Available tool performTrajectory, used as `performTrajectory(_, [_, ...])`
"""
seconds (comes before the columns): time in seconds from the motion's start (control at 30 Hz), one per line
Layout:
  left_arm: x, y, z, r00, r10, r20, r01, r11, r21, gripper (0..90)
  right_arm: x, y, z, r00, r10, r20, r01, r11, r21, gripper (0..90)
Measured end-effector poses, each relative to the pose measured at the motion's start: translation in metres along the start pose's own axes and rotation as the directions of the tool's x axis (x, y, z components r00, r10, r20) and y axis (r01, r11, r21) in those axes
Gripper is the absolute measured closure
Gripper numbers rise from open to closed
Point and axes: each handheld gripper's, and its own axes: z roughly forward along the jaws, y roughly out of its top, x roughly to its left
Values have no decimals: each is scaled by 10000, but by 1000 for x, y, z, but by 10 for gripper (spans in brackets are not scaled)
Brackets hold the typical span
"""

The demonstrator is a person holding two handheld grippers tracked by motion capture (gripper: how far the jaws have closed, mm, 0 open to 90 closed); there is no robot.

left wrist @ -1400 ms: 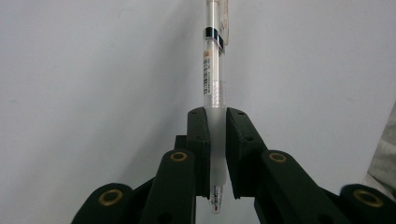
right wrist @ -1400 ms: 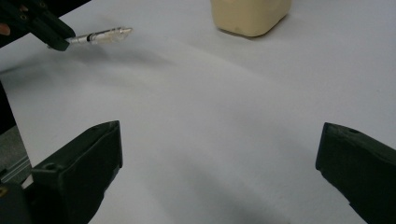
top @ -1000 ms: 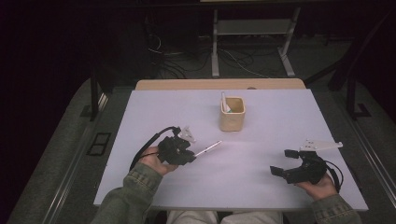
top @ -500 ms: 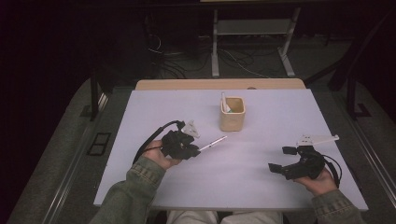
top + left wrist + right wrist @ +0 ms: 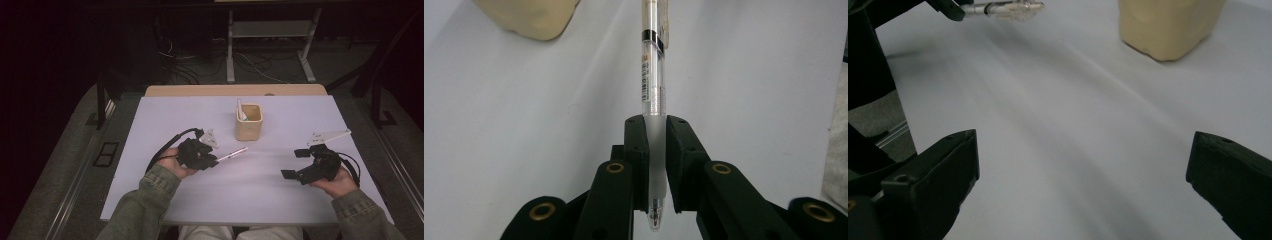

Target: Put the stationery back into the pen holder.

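My left gripper (image 5: 214,161) hangs over the white table (image 5: 165,125) at centre left, shut on a clear plastic pen (image 5: 233,154). In the left gripper view the jaws (image 5: 655,136) clamp the pen's frosted grip (image 5: 655,150), and the barrel points away toward a tan cup (image 5: 529,17). That cup (image 5: 248,122) stands upright at the table's middle back with a white pen-like item inside. My right gripper (image 5: 294,163) is held above the right side, open and with nothing in it. In the right gripper view its jaws (image 5: 1083,150) stand wide apart, facing the pen (image 5: 1008,8) and cup (image 5: 1168,25).
The white table top ends in a wooden strip (image 5: 235,90) at the far edge. A metal stand (image 5: 270,45) and cables lie on the dark floor behind. Green sleeves (image 5: 145,200) come in from the bottom.
My right gripper has lifted and drifted a little toward the table's middle, still open. The left gripper keeps its hold on the pen and has barely moved.
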Motion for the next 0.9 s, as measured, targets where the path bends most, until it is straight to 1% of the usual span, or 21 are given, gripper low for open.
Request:
performTrajectory(0.13, [0,4,0,9998,205,85,-205,9998,-2,792,2,12,1,9994,-213,-268,220,9994,269,2])
performTrajectory(0.17, [1,5,0,9993,365,103,-366,9993,45,792,3,15,2,9991,-253,-338,264,9991,330,2])
performTrajectory(0.37, [1,10,0,9973,715,144,-714,9974,-75,792,4,30,5,9965,-513,-657,558,9961,679,3])
performTrajectory(0.4, [0,11,0,9967,807,77,-806,9967,-131,792,4,32,5,9961,-530,-702,583,9954,763,3])
performTrajectory(0.47, [-1,13,0,9946,1039,-70,-1039,9946,-71,792,4,36,7,9951,-585,-795,657,9937,912,3])
performTrajectory(0.5, [-2,13,1,9948,1009,-161,-1011,9948,-152,792,4,38,8,9946,-603,-839,684,9929,971,3])
performTrajectory(0.53, [-3,13,1,9924,1218,-203,-1220,9925,-107,792,4,40,8,9944,-596,-875,686,9922,1038,3])
performTrajectory(0.6, [-6,15,3,9873,1518,-478,-1523,9883,-71,792,5,44,10,9926,-647,-1025,763,9906,1134,3])
performTrajectory(0.63, [-6,15,3,9829,1754,-554,-1758,9844,-21,792,5,46,10,9923,-659,-1053,785,9897,1201,3])
performTrajectory(0.7, [-8,16,5,9793,1934,-596,-1936,9811,20,792,5,50,12,9903,-720,-1188,874,9877,1293,3])
performTrajectory(0.77, [-10,17,7,9772,2047,-568,-2051,9787,-11,792,7,54,14,9892,-811,-1224,978,9857,1370,3])
performTrajectory(0.8, [-10,18,7,9724,2267,-561,-2261,9740,168,792,7,56,15,9882,-872,-1261,1050,9842,1427,3])
performTrajectory(0.9, [-13,19,9,9695,2390,-544,-2391,9710,45,792,7,60,18,9861,-959,-1354,1165,9812,1536,3])
